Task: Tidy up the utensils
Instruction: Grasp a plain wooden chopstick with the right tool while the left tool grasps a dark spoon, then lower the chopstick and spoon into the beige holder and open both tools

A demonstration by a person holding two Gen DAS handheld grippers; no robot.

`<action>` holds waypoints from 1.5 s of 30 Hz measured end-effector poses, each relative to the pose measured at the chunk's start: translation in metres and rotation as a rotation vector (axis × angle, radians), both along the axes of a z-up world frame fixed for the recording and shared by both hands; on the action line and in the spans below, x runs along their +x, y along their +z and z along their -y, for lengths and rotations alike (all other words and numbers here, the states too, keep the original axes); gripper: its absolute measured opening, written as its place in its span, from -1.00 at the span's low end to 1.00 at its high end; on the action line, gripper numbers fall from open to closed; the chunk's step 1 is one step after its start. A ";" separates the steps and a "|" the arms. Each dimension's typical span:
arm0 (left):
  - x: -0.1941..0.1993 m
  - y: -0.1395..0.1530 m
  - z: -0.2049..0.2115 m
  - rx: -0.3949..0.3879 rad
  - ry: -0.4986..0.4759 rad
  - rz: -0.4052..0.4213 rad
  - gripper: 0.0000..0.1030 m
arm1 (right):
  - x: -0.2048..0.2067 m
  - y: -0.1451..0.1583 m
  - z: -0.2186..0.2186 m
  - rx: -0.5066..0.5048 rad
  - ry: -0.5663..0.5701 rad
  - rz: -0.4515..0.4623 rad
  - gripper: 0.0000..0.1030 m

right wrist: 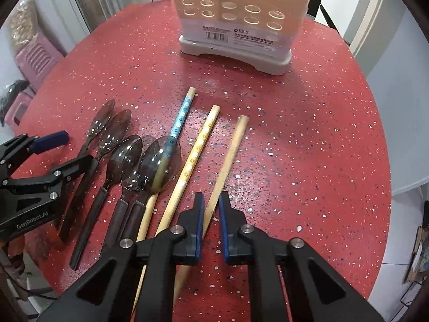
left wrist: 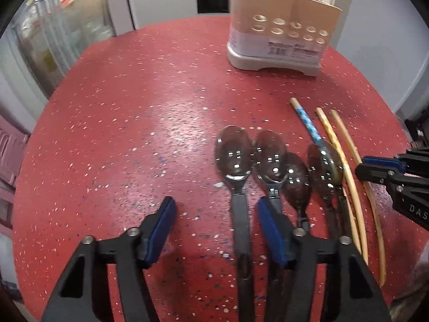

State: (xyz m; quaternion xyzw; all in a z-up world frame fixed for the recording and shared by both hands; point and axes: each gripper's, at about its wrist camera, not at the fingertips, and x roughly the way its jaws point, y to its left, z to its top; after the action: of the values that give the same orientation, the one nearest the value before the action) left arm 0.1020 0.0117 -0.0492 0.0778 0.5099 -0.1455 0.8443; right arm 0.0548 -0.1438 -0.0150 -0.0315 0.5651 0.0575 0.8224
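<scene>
Both downward: right gripper (right wrist: 211, 201) tight on plain chopstick (right wrist: 230, 155), left gripper (left wrist: 215, 204) wide (astride a spoon (left wrist: 234, 155))

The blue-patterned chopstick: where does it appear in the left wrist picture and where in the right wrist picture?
Left wrist view: the blue-patterned chopstick lies right of centre, its near part passing under the rightmost spoon bowl.
Right wrist view: the same chopstick lies just left of centre, the leftmost of three chopsticks, running under a clear spoon bowl.
Shared landmark: the beige utensil holder at the far side of the red table in both views.
</scene>
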 end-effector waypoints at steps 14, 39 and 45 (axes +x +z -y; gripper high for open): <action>-0.029 0.030 -0.003 -0.113 0.058 0.105 -0.28 | -0.007 0.014 0.061 0.286 -0.049 0.052 -0.87; 0.055 0.165 0.017 -0.400 0.200 0.407 -0.28 | 0.049 0.170 0.112 0.471 -0.047 0.458 -0.87; 0.099 0.179 0.021 -0.453 0.258 0.459 -0.28 | 0.087 0.192 0.108 0.469 -0.016 0.537 -0.87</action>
State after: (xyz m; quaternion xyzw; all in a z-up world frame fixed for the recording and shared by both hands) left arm 0.2009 -0.0098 0.1300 -0.1459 0.2669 -0.1257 0.9443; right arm 0.1418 -0.2516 0.1771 0.1486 0.3005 0.1689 0.9269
